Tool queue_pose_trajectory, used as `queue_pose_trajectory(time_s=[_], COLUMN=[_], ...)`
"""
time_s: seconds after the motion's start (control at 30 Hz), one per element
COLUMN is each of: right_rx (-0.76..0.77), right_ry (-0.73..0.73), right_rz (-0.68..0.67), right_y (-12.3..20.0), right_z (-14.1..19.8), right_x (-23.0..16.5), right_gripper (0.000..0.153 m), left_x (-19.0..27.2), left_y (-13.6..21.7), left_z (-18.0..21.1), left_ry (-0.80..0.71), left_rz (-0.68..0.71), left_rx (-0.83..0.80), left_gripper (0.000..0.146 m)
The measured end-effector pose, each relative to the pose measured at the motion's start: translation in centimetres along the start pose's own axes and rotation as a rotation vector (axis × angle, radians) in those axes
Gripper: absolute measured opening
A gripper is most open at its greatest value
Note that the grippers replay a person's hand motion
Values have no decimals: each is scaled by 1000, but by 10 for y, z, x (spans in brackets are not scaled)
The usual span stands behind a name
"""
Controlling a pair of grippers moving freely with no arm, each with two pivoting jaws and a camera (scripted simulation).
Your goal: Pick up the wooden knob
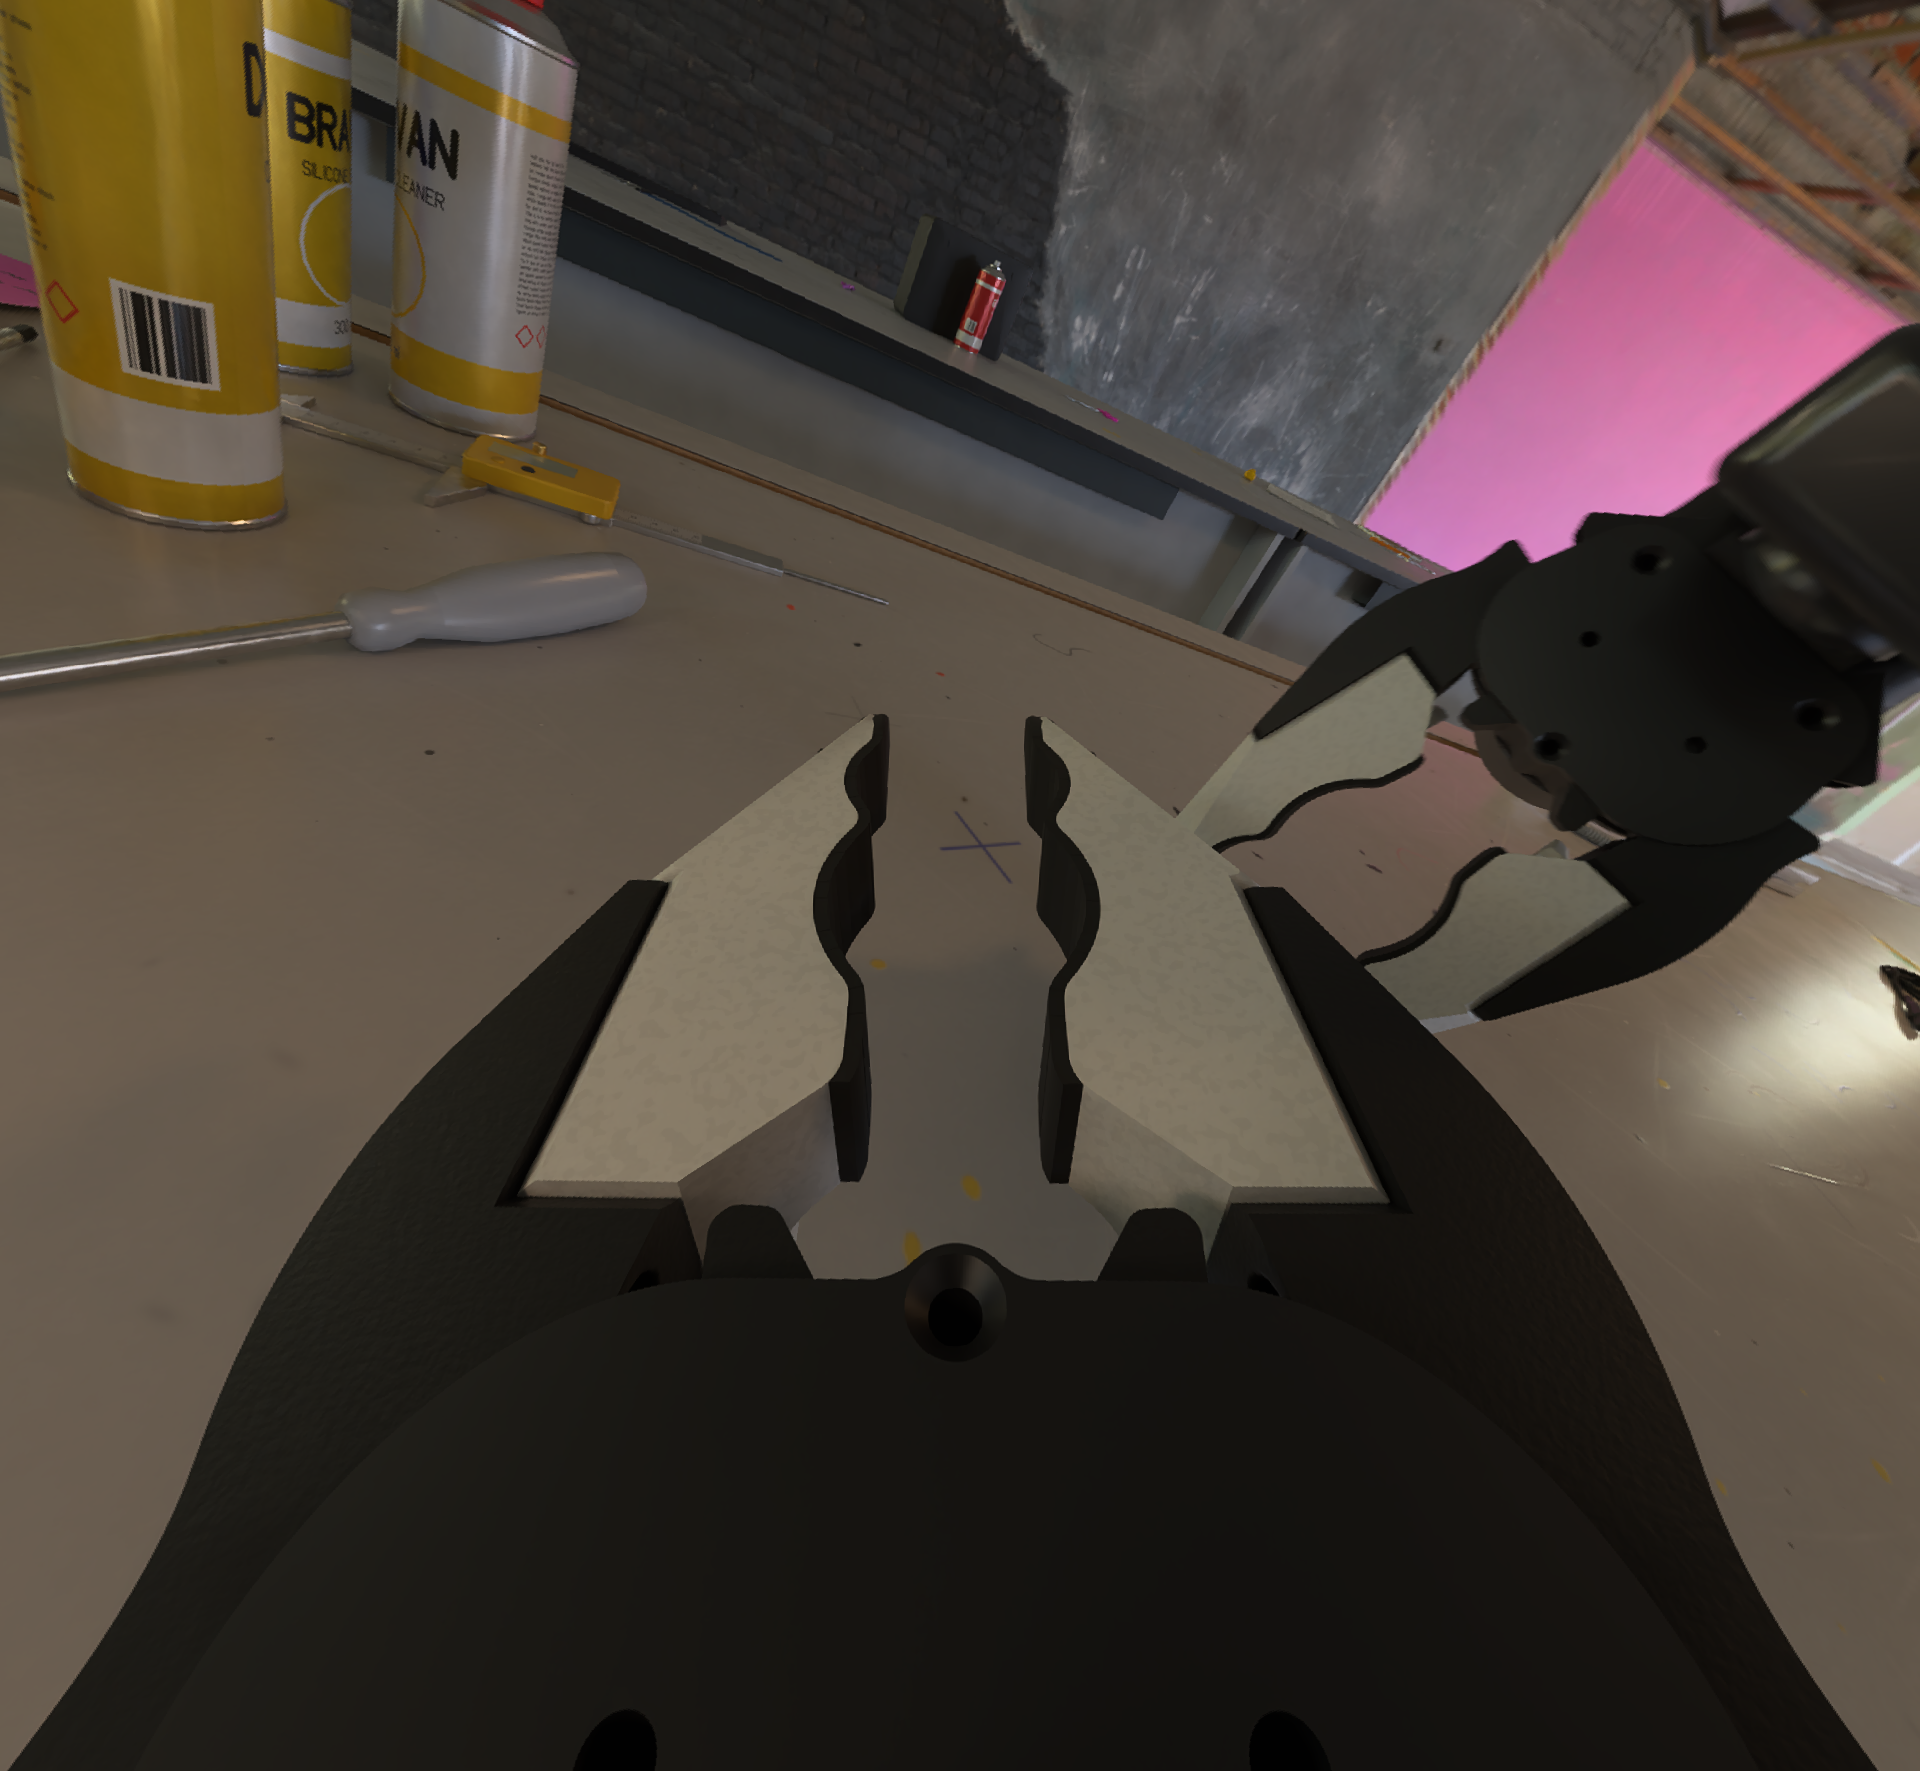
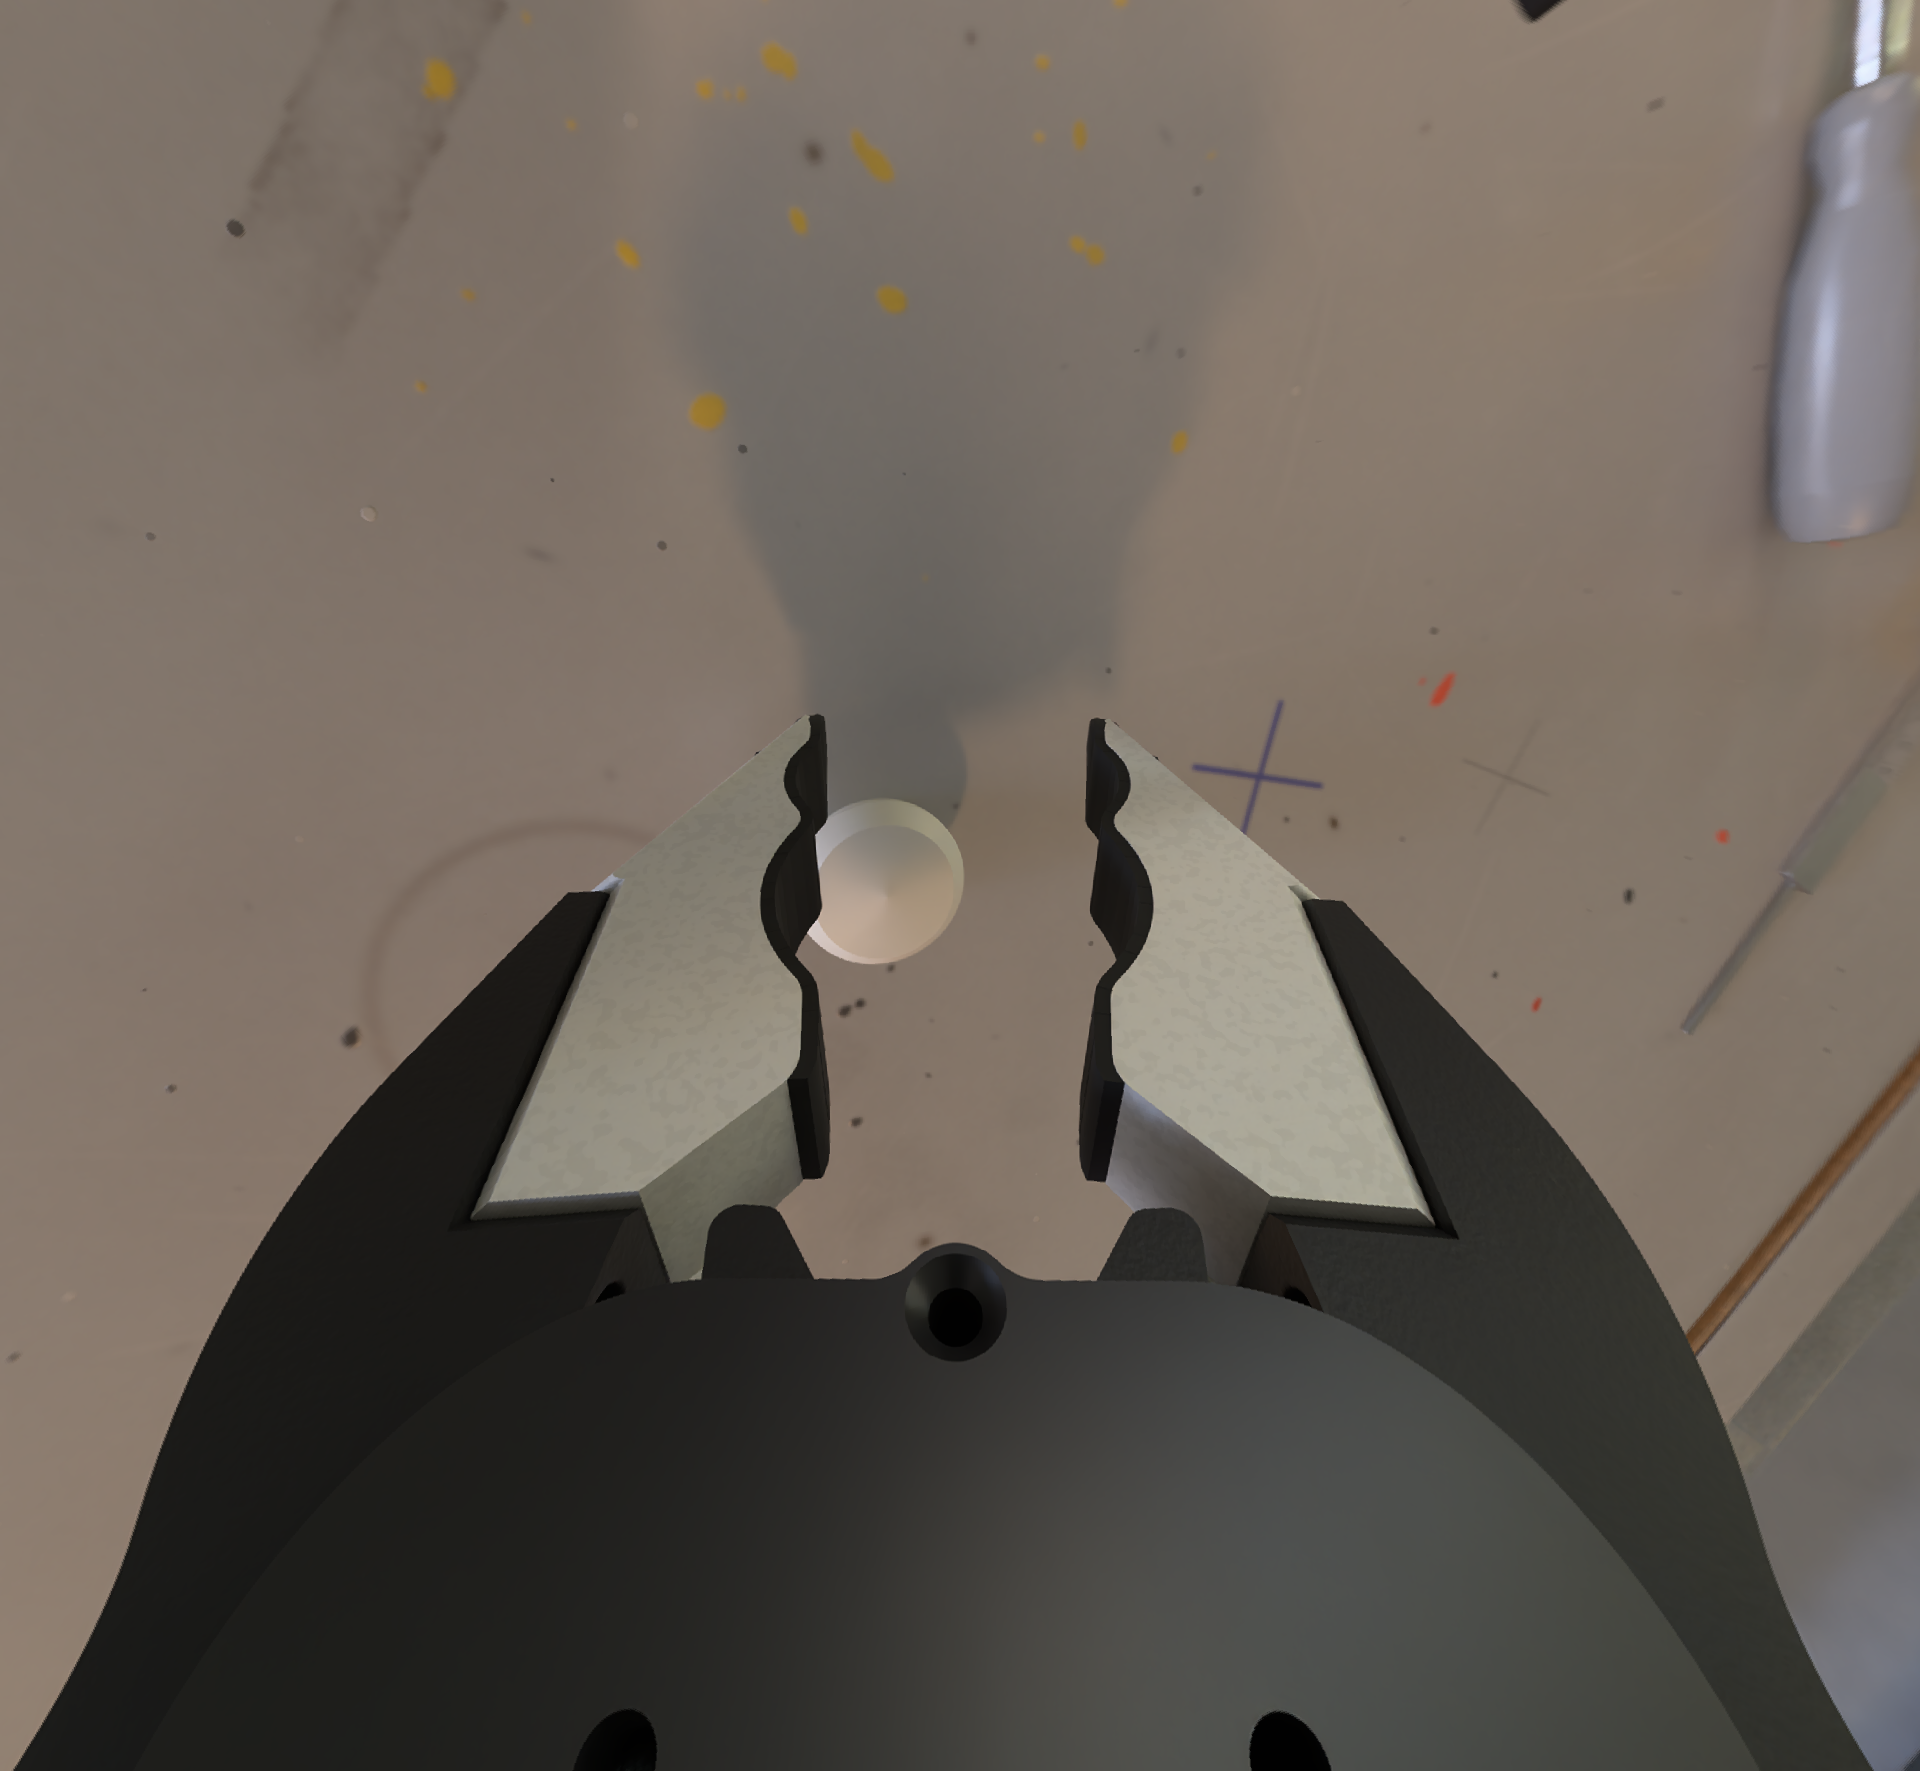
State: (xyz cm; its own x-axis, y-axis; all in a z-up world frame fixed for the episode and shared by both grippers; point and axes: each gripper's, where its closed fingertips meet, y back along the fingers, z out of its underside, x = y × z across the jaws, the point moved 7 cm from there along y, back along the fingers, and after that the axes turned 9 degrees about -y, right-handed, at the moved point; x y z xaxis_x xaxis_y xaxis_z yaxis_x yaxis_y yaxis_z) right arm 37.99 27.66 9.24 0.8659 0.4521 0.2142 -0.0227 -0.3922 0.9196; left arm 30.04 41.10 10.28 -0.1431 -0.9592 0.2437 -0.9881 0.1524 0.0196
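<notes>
paint-flecked table (image 2: 416,578), lettered yellow cans (image 1: 145,163); right tool (image 2: 956,734) wide around wooden knob (image 2: 894,880).

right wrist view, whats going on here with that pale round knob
The right gripper hangs open over the beige worktable, pointing down at the pale round wooden knob. The knob sits between the fingers, close against one and clear of the other, not yet gripped. The left gripper hovers nearby, open and empty. A grey-handled screwdriver lies aside.
</notes>
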Motion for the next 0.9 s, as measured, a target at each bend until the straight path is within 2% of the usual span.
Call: queue_pose_trajectory(time_s=[0.23,0.4,0.53,0.7,0.9], right_rx=[-137,-165,-162,-148,-58], right_ry=[-20,-25,-50,-93,-137], right_rz=[-129,-109,-25,175,274], right_y=[-9,-3,8,19,33], right_z=[4,21,35,50,59], right_x=[1,-2,-4,-6,-9], right_gripper=[41,40,35,35,35], left_x=[-2,-3,-3,-3,-2], left_y=[1,2,3,3,3], left_z=[-1,-1,-1,-1,-1], left_ry=[24,37,40,38,31], left_rz=[17,24,26,25,19], left_rx=[14,23,27,25,23], left_gripper=[26,26,26,26,26])
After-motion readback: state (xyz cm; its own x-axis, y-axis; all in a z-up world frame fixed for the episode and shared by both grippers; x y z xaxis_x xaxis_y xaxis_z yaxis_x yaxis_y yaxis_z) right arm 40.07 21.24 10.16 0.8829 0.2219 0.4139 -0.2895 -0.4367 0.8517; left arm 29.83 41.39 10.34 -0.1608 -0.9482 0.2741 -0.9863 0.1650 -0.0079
